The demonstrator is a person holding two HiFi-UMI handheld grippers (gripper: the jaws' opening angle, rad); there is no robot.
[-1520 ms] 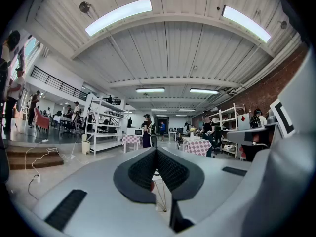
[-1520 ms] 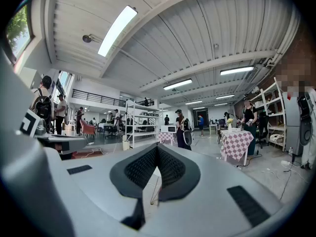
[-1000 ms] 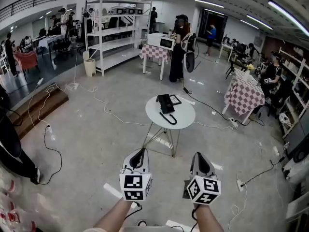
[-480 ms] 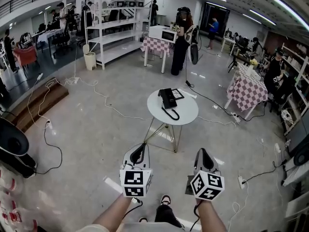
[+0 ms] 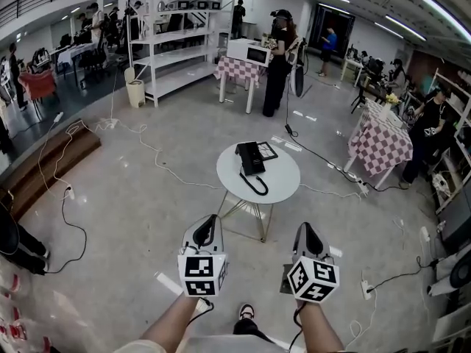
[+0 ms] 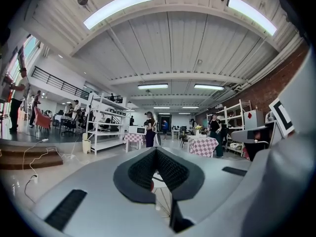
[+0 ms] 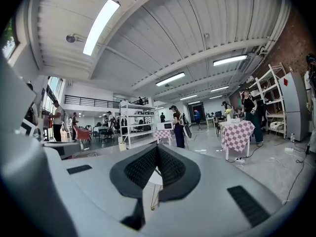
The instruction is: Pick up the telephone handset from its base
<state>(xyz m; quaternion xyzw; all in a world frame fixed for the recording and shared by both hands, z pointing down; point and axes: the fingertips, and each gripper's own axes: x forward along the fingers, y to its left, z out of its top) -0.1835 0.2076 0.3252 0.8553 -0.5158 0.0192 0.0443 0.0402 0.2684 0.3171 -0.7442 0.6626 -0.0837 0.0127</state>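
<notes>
We hold the left hand-held gripper (image 5: 208, 226) and the right hand-held gripper (image 5: 307, 232) pinched together and empty, well short of the round desk (image 5: 283, 186). There the telephone handset (image 5: 247, 160) lies on its base (image 5: 259, 151). It looks light, rigid and smooth, so we'd clamp its slim middle, minding the coiled cord (image 5: 255, 187).

Black plastic telephone handset (image 5: 249, 159): seated lengthwise on its black base (image 5: 263, 152), black coiled cord (image 5: 255, 187) looping off; on round white worktop (image 5: 283, 176), well ahead of left gripper (image 5: 209, 221) and right gripper (image 5: 306, 228).
</notes>
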